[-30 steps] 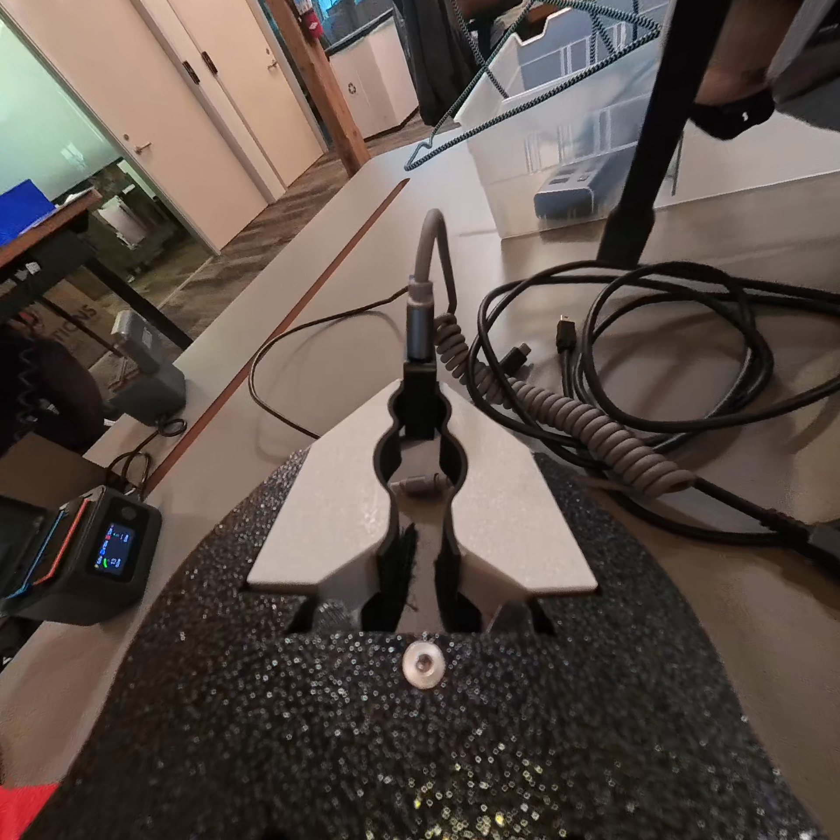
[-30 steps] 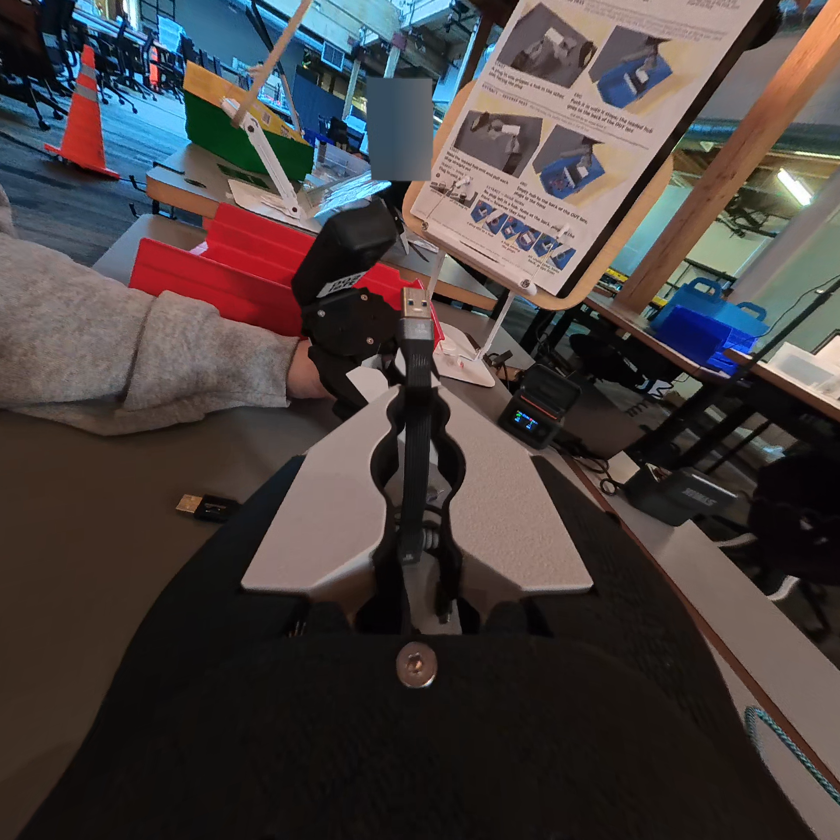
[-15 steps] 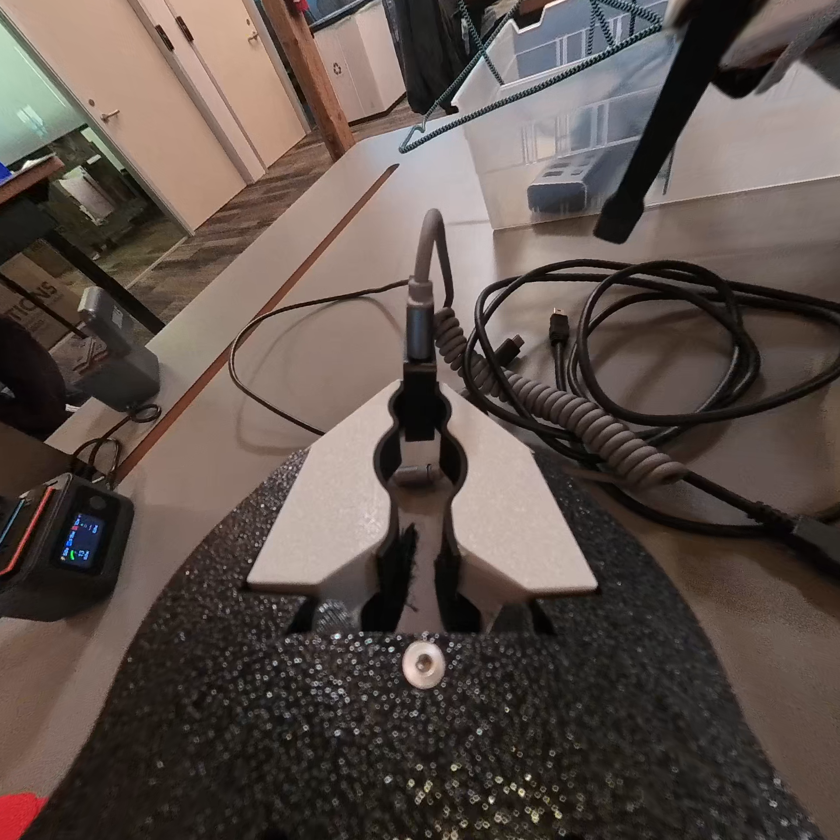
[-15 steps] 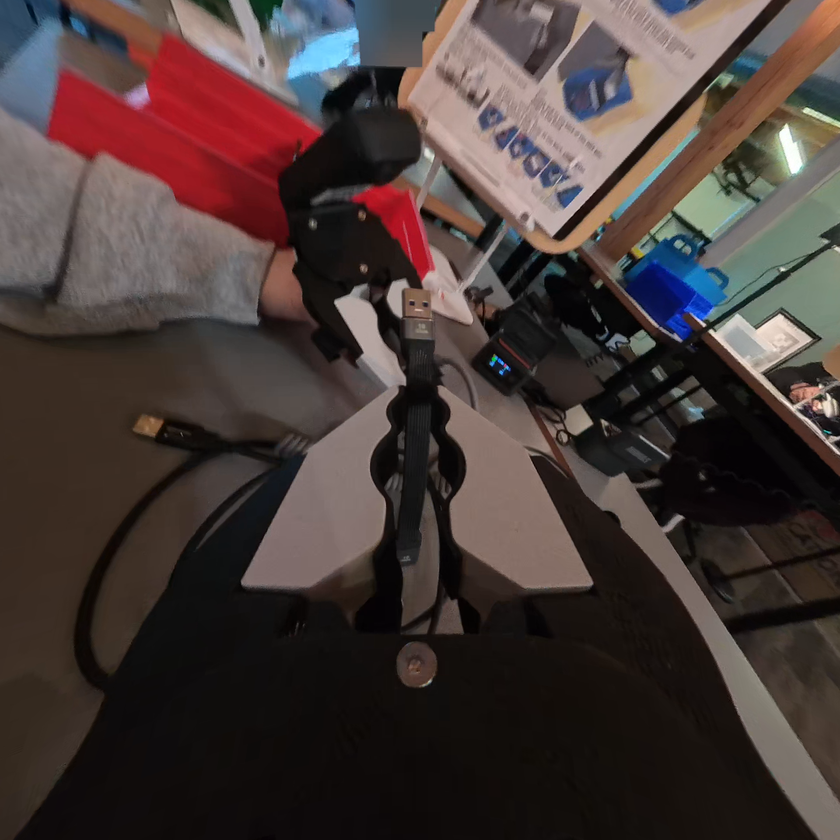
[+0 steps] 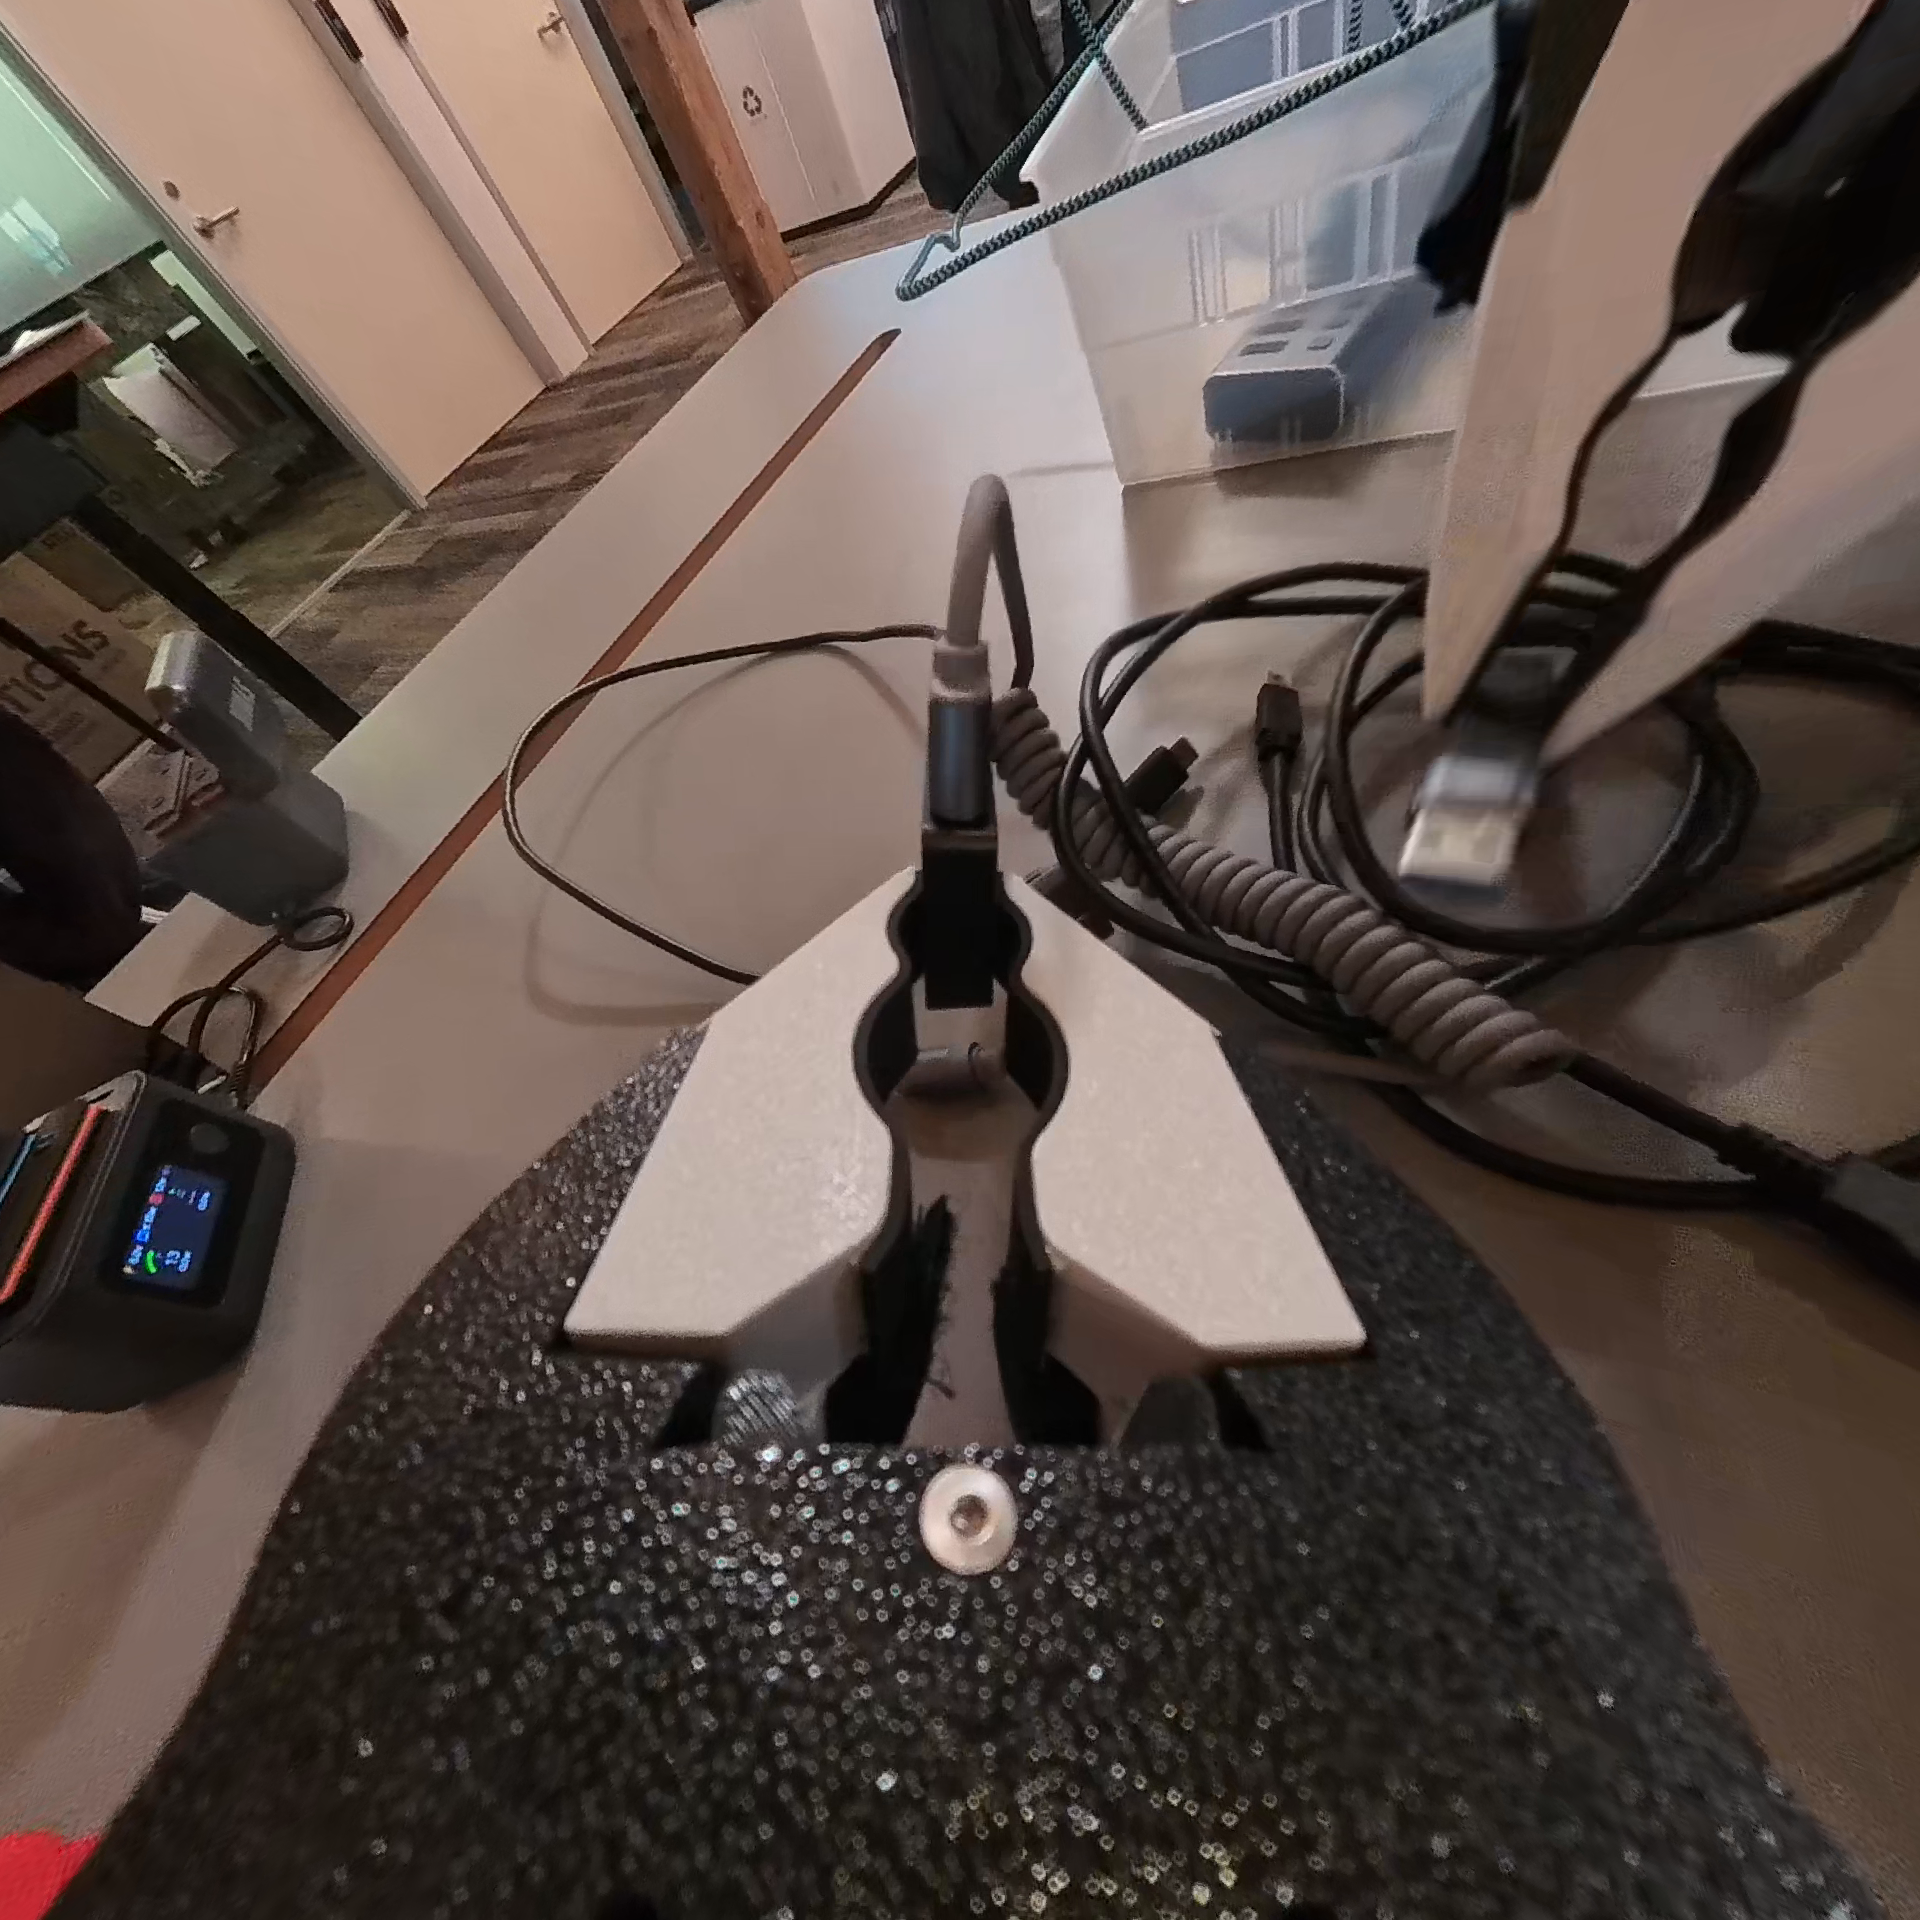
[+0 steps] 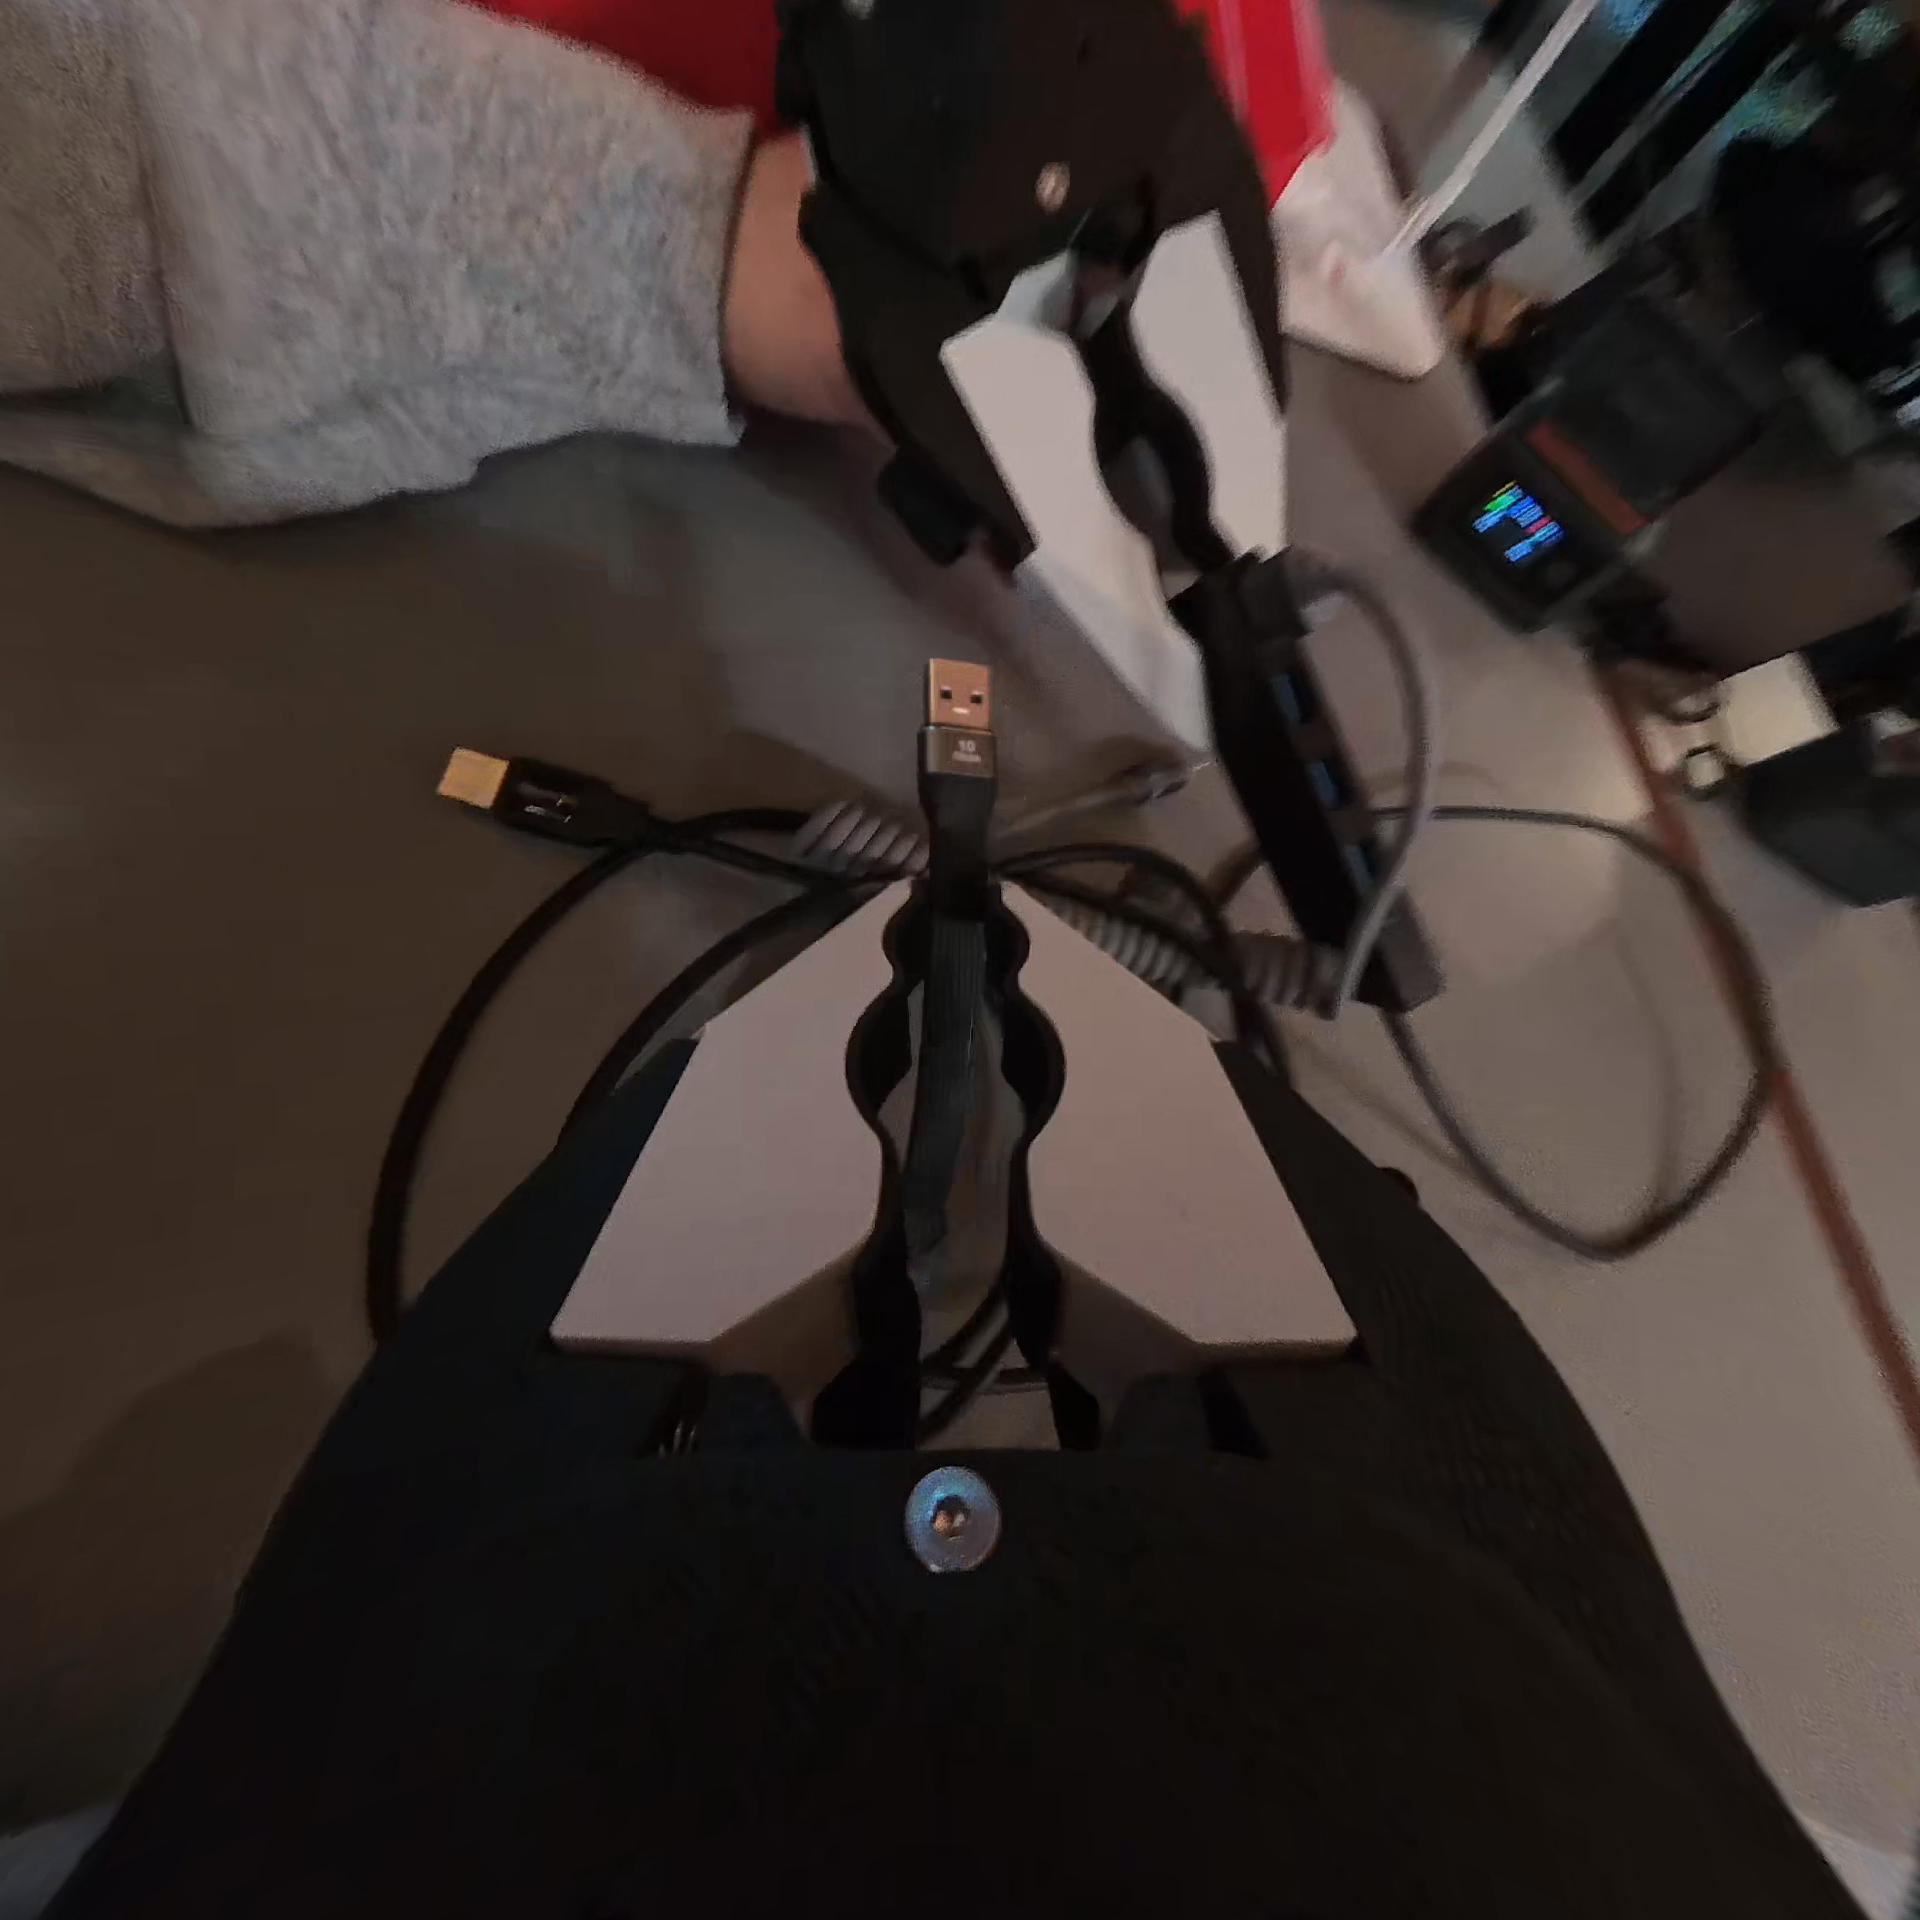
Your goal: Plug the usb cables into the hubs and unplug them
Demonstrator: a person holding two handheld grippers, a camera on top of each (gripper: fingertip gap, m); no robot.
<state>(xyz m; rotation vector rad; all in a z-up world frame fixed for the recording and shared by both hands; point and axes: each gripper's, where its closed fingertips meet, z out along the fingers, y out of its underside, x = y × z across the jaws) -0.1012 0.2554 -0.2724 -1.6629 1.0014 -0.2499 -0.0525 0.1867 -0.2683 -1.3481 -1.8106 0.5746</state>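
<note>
Fingers of my left gripper [image 5: 961, 883] are closed on the end of a slim black USB hub [image 5: 958, 904], which sticks out forward between the tips; a grey metal plug [image 5: 961, 764] is seated in the hub's far end, and its grey coiled cable [image 5: 1340, 951] loops up and back down to lie on the grey table [image 5: 727, 748] on the right. From the right wrist view the same hub [image 6: 1314, 821] shows as a long black bar with blue ports along its side, held at one end by my left gripper [image 6: 1195, 582] and slanting down toward the table. My right gripper [image 6: 954, 894] is clamped on a short flat black cable [image 6: 951, 1039], with its silver USB-A plug [image 6: 958, 694] poking up beyond the fingertips, free in the air and near the hub but apart from it. In the left wrist view that plug [image 5: 1470, 821] hangs blurred from my right gripper [image 5: 1496, 727] above a tangle of black cables [image 5: 1558, 914] on the table. One of those cables ends in a gold-tipped black plug [image 6: 509, 795] lying loose on the table to the left of my right gripper. A clear plastic bin [image 5: 1278, 270] stands farther back with another dark hub [image 5: 1299, 369] inside it and a braided cable [image 5: 1049, 223] trailing over its rim. A small black device with a lit screen [image 5: 171, 1236] sits near the table's left edge. My grey sleeve [image 6: 364, 281] lies behind the left gripper.
</note>
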